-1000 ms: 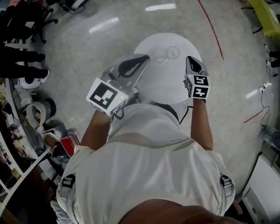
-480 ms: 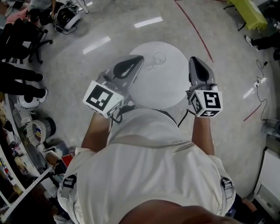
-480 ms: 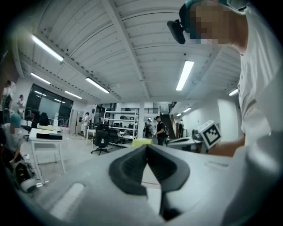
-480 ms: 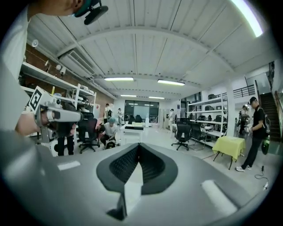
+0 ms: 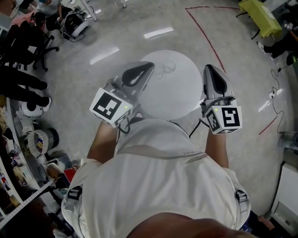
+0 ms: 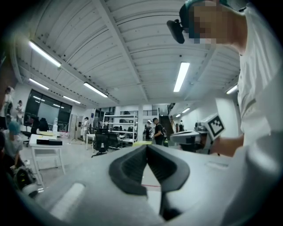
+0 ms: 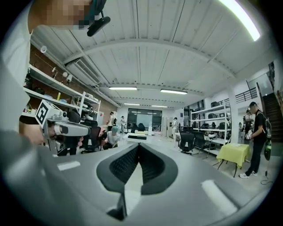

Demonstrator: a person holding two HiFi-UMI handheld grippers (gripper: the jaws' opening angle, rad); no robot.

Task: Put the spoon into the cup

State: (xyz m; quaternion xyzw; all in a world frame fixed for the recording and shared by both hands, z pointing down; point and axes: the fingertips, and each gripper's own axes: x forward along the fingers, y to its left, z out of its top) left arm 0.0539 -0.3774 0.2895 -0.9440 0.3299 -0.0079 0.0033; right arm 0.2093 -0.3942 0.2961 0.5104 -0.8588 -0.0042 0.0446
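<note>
A round white table stands in front of me in the head view. Near its far edge is a clear glass cup. A thin pale item lies beside it; it is too small to tell whether it is the spoon. My left gripper hovers over the table's left rim, left of the cup, shut and empty. My right gripper hangs just beyond the table's right edge, also shut and empty. Both gripper views look level across the room, with the left gripper and right gripper closed tip to tip.
Red tape lines mark the grey floor beyond the table. Office chairs and seated people are at the far left, with cluttered shelves along the left edge. A yellow-green table stands at the top right. Cables lie on the right.
Both grippers have drawn back toward my body. The right gripper has shifted right, off the table's edge. The table and cup now sit farther ahead in the view.
</note>
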